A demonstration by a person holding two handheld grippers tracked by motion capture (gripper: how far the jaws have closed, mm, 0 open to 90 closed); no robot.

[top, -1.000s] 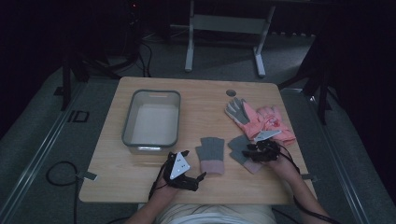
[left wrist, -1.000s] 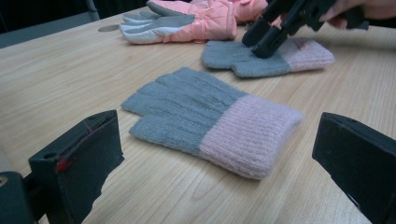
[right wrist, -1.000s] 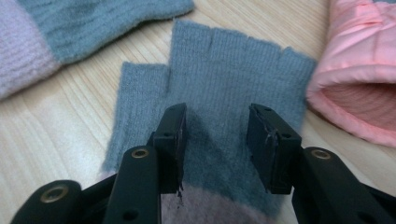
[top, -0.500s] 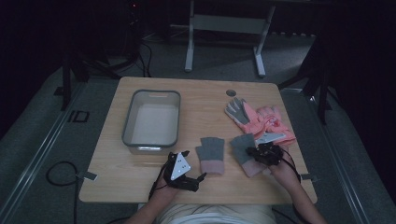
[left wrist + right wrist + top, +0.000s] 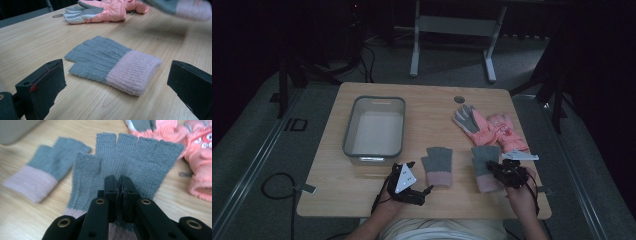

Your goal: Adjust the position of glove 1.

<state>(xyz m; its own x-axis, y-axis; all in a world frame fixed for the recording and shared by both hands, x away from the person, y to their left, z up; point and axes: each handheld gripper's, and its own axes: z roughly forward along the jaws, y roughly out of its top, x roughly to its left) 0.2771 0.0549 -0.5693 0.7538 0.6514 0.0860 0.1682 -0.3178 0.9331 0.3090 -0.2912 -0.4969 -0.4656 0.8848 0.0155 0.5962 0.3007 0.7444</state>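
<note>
Wide bare strip of the light wooden counter [image 5: 432, 107] runs between the grey rectangular plastic tub [image 5: 374, 126] and the pink padded ski gloves [image 5: 492, 127], so that lane's open. Nearer the front edge, the flat grey knit glove with a pink cuff [image 5: 438, 166] narrows the middle, with bare wood either side.

High view: fixed above the person's side of the counter [image 5: 362, 200], facing forward and down, far enough to take in the whole top and the floor beyond.

Left gripper view: rides low on the left gripper [image 5: 117, 97], very near the counter top, facing across it to the lying knit glove [image 5: 112, 65] and the pink gloves [image 5: 100, 11] beyond.

Right gripper view: rides on the right gripper [image 5: 120, 187], close, facing down along its jaws.

Shared: all three take in the lying knit glove [image 5: 438, 165] [image 5: 45, 172] and the pink gloves [image 5: 492, 127] [image 5: 197, 152].
</note>
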